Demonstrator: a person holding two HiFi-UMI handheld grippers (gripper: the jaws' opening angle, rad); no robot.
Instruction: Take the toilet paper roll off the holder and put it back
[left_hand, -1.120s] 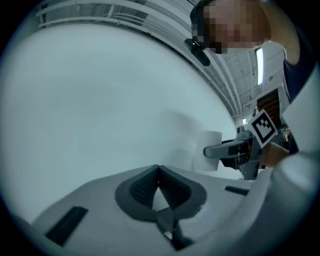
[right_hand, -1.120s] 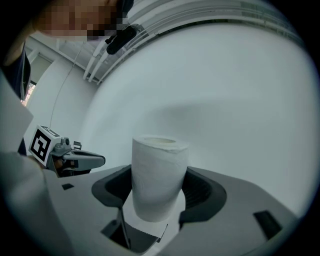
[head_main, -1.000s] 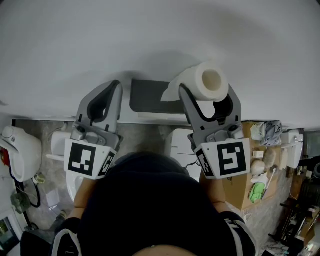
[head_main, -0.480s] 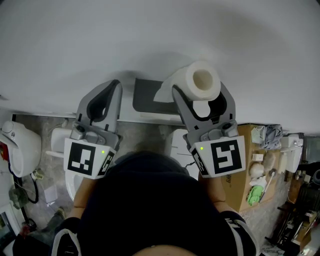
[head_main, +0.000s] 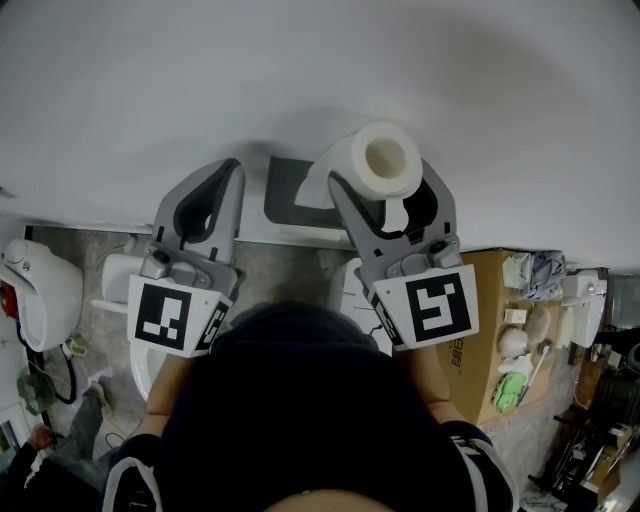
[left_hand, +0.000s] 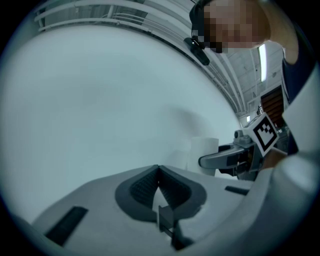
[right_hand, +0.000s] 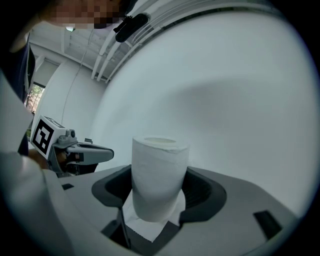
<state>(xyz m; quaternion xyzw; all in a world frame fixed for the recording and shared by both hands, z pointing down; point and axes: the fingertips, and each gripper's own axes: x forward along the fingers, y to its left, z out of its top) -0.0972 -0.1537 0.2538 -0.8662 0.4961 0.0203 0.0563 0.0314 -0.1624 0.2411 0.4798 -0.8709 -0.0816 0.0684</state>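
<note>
A white toilet paper roll (head_main: 383, 162) stands upright between the jaws of my right gripper (head_main: 388, 190), which is shut on it; its hollow core faces up. In the right gripper view the toilet paper roll (right_hand: 159, 176) fills the jaw gap with a loose sheet hanging below. A dark grey holder (head_main: 292, 193) sits on the white wall just left of the roll. My left gripper (head_main: 213, 185) is shut and holds nothing, left of the holder. In the left gripper view the left gripper (left_hand: 159, 186) has its pads together, and the roll (left_hand: 204, 152) shows far right.
A white wall (head_main: 300, 80) fills the upper head view. Below are a white toilet (head_main: 135, 300), a white tank at the far left (head_main: 35, 300), a cardboard box (head_main: 490, 330) with small items at right, and a person's dark clothing (head_main: 300, 420).
My right gripper has carried the roll leftward, toward the holder. The left gripper has stayed where it was.
</note>
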